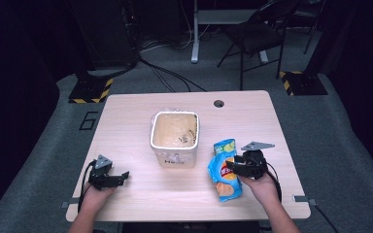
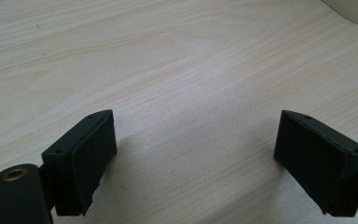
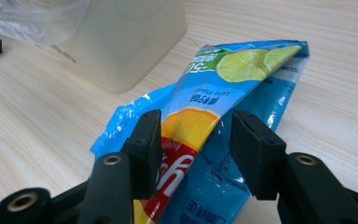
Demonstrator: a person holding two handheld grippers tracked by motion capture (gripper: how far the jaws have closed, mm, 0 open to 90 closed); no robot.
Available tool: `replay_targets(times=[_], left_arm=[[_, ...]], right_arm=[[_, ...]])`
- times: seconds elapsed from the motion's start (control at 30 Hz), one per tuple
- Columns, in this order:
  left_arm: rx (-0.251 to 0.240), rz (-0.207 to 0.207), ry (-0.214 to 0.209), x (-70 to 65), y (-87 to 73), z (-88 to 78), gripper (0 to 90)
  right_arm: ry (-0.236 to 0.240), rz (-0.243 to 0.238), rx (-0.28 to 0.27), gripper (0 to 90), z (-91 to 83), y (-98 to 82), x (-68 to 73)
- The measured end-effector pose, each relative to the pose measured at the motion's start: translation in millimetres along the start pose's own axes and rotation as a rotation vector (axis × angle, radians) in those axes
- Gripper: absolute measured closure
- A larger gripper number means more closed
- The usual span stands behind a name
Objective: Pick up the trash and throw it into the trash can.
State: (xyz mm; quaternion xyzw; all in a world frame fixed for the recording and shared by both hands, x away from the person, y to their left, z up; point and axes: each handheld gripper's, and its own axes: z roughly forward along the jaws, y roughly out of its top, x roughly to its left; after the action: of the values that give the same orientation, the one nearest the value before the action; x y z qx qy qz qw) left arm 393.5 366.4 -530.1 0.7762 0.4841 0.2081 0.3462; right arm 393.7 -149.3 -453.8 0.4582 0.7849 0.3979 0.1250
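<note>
Beside bin [image 1: 174,137] — crisp bag [image 1: 224,170] gripped.

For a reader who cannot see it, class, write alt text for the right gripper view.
A blue chip bag with a lime picture lies folded into a ridge on the pale wooden table, between the two black jaws of the right tool, which straddle it. Behind it stands a cream plastic bin with a clear liner.
</note>
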Motion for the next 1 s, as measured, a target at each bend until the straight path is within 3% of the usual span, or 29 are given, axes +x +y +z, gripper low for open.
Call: replay_targets(times=[0.5, 0.8, 1.0], left_arm=[[0.0, 0.0, -0.001, 0.1, 0.0, 0.0, 12.3], [0.0, 0.001, -0.002, 0.2, -0.1, 0.0, 12.3], [0.0, 0.001, -0.002, 0.3, -0.1, 0.0, 12.3]], right_arm=[[0.024, 0.013, 0.032, 54.0, 14.2, 24.3, -1.1], [0.024, -0.04, 0.094, 60.3, 27.9, 35.2, 4.5], [0.05, -0.095, 0.134, 71.1, 28.4, 36.5, 11.9]])
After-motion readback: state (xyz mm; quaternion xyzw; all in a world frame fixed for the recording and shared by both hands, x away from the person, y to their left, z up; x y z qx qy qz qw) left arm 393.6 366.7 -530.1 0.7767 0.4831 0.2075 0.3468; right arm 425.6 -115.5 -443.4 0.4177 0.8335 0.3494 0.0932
